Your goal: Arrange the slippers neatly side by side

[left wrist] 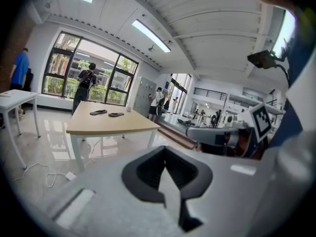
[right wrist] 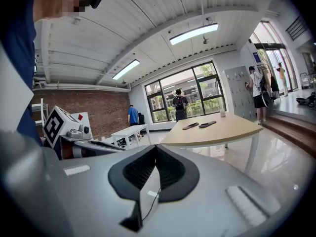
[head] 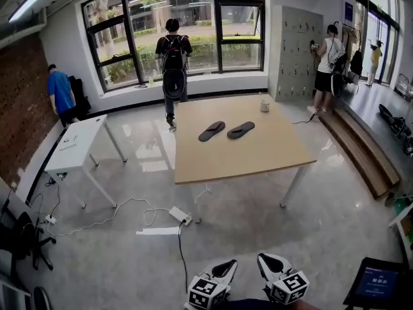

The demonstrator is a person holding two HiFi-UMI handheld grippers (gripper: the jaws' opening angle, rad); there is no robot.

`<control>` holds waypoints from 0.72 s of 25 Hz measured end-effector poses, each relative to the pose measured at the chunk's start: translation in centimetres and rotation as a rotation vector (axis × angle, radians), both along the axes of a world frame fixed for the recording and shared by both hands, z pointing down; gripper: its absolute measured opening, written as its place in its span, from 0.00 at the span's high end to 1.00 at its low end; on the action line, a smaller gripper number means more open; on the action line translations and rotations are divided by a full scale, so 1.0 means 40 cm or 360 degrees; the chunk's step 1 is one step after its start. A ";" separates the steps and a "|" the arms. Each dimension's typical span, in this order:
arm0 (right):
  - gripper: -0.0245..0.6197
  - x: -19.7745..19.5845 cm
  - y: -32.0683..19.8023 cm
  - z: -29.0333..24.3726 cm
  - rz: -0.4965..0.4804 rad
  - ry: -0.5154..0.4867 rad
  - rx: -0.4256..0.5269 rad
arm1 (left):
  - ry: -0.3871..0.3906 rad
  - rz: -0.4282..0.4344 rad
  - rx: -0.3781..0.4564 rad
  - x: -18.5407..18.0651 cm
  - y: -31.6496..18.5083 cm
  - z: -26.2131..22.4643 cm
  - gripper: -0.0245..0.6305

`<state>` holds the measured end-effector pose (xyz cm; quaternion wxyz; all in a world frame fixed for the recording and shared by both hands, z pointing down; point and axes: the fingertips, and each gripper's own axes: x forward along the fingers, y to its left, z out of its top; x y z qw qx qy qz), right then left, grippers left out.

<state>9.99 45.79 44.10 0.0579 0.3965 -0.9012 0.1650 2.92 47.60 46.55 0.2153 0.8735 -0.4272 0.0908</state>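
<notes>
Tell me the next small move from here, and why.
Probably step forward to the table. The left slipper and right slipper lie near its middle, across open floor and apparently well out of reach. The left gripper and right gripper hang close to the body, jaws shut and empty. Opening them can wait until you are closer.

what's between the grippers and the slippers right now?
Head view: floor with a power strip, cables and a white tape strip, then the table's bare near half, before the slippers. Left gripper and right gripper are shut, empty.
</notes>
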 end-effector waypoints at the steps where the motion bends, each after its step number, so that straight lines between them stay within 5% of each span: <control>1: 0.95 -0.015 -0.016 0.002 0.0018 0.0003 -0.0005 | 0.0006 0.0004 0.0001 -0.019 -0.015 -0.002 0.96; 18: 0.95 -0.185 -0.168 0.060 -0.0077 0.0029 -0.0108 | 0.0024 -0.0043 -0.0089 -0.166 -0.153 0.059 0.96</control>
